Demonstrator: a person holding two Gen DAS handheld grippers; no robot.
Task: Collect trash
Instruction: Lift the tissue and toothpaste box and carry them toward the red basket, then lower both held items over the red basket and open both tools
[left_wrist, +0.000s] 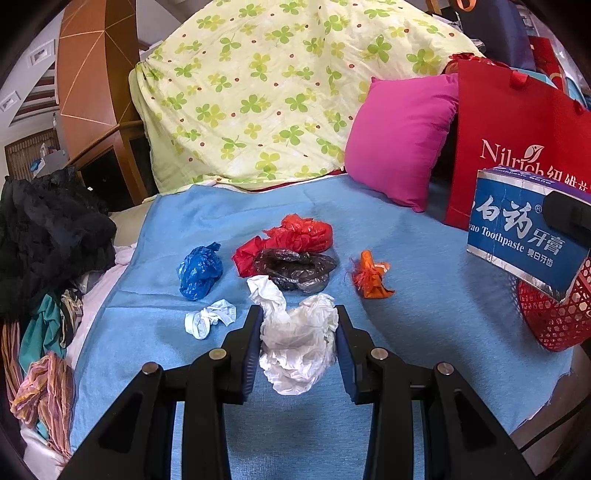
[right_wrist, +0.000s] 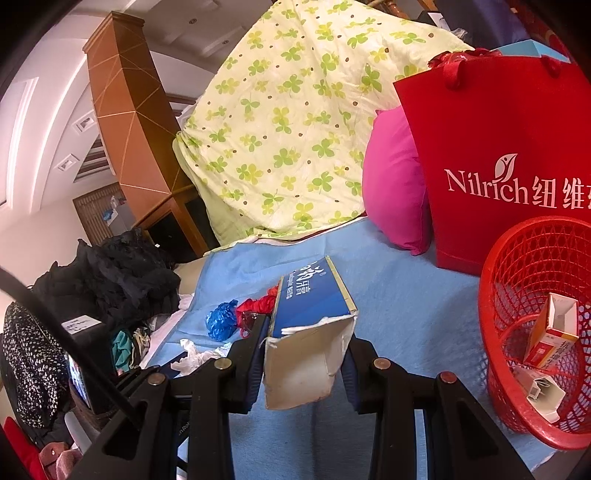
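Item: toothpaste box, clenched in my right gripper, held above the blue blanket, just left of the red basket at the blanket's right edge.

Item: white crumpled plastic, near the blanket's front edge, between the fingers of my left gripper; contact looks likely, grip unconfirmed.

Handling: I would carry the box over the basket rim before releasing, then squeeze the plastic fully, since it compresses.
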